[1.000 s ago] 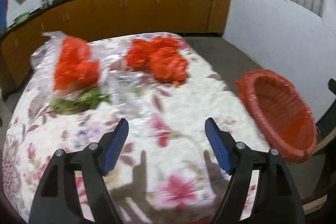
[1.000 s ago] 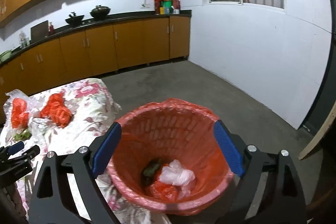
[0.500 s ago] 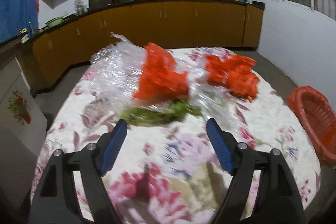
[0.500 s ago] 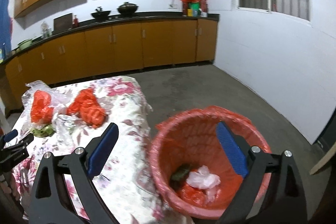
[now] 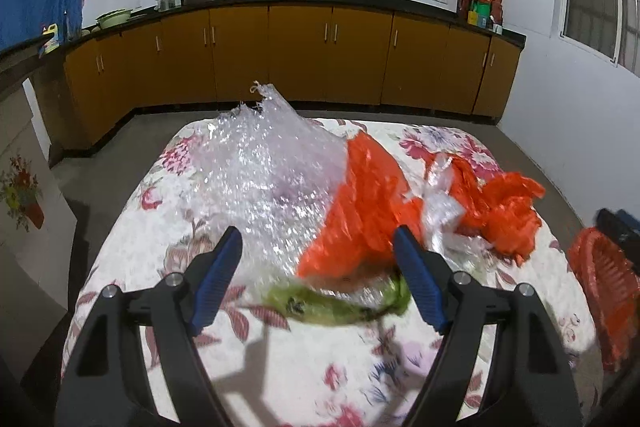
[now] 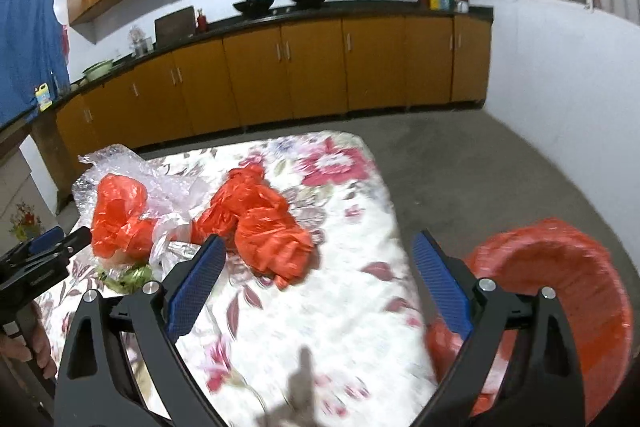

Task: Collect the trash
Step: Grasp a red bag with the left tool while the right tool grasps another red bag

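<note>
On the floral tablecloth (image 5: 320, 363) lie a clear bubble-wrap sheet (image 5: 272, 179), an orange plastic bag (image 5: 364, 207) on it, green vegetable scraps (image 5: 332, 303) and a second crumpled orange bag (image 5: 504, 215). My left gripper (image 5: 318, 277) is open and empty, its jaws either side of the green scraps and first bag. My right gripper (image 6: 316, 279) is open and empty above the table, near the second orange bag (image 6: 260, 223). The red bin (image 6: 560, 299) lined with an orange bag stands at the table's right edge.
Brown kitchen cabinets (image 5: 300, 55) with woks on the counter line the far wall. A white board with a flower picture (image 5: 24, 199) leans at the left. Grey floor (image 6: 480, 167) lies right of the table. The left gripper (image 6: 36, 259) shows in the right view.
My left gripper has swung left and moved up to the scraps and first orange bag. My right gripper has swung left from over the bin to above the table.
</note>
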Motion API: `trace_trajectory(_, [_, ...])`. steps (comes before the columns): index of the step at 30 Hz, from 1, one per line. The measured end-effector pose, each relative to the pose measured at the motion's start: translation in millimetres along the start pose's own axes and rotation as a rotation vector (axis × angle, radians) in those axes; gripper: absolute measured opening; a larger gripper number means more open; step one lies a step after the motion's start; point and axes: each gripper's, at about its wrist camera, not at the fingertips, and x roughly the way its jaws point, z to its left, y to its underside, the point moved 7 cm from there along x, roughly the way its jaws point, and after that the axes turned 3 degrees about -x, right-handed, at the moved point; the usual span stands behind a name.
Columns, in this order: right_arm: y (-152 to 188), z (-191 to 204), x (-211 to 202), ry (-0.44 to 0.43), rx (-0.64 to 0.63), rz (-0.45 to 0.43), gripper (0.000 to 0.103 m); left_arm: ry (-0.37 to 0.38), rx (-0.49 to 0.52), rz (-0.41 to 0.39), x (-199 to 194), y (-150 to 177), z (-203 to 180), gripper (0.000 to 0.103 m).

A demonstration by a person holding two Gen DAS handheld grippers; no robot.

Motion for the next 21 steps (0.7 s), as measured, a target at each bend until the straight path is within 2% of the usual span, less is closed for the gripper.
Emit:
trace_trajectory(6, [-5, 18, 58, -0.017, -0.012, 0.072, 0.089, 0.003, -0.003, 0.002, 8, -2, 10, 0.076])
trace_trajectory(12, [-2, 36, 87, -0.010, -0.096, 0.120, 0.088, 0.034, 0.006, 0.023, 22, -1, 3, 0.076])
trace_trajectory(15, [6, 40, 101, -0.037, -0.125, 0.170, 0.072, 0.057, 0.011, 0.035, 31, -1, -6, 0.076])
trace_trajectory(16, [9, 41, 103, -0.050, -0.130, 0.184, 0.063, 0.062, 0.013, 0.039, 33, -1, -7, 0.075])
trace_trajectory(21, [16, 40, 100, -0.094, -0.122, 0.197, 0.051, 0.086, 0.023, 0.069, 44, 1, -17, 0.068])
